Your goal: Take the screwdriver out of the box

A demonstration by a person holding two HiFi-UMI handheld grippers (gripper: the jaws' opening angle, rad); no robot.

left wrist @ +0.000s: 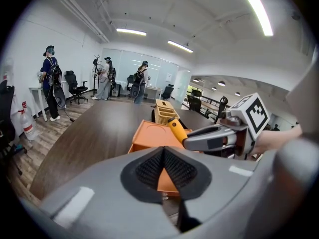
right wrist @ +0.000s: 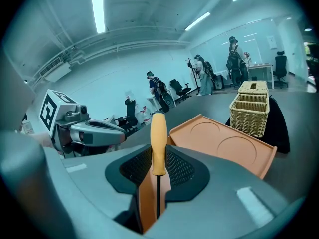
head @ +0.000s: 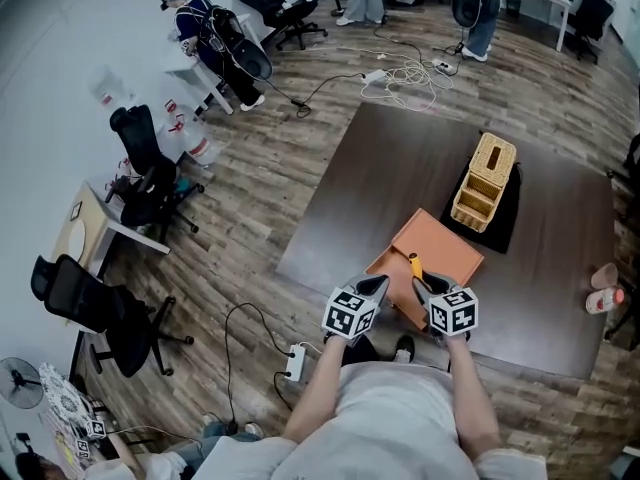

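An orange box lies on the dark table with its lid folded back. My right gripper is shut on the screwdriver. Its yellow-orange handle stands upright between the pads and the black shaft runs down in front of the box's wall. From the left gripper view, that handle sticks up past the right gripper's tip, above the box. My left gripper hovers at the box's near left corner, fingertips together, with nothing seen between them. The right gripper view shows the left gripper beside it.
A wicker basket stands on a black cloth at the table's far side, beyond the box. Office chairs, desks, floor cables and several people are around the room. A pink object sits at the table's right edge.
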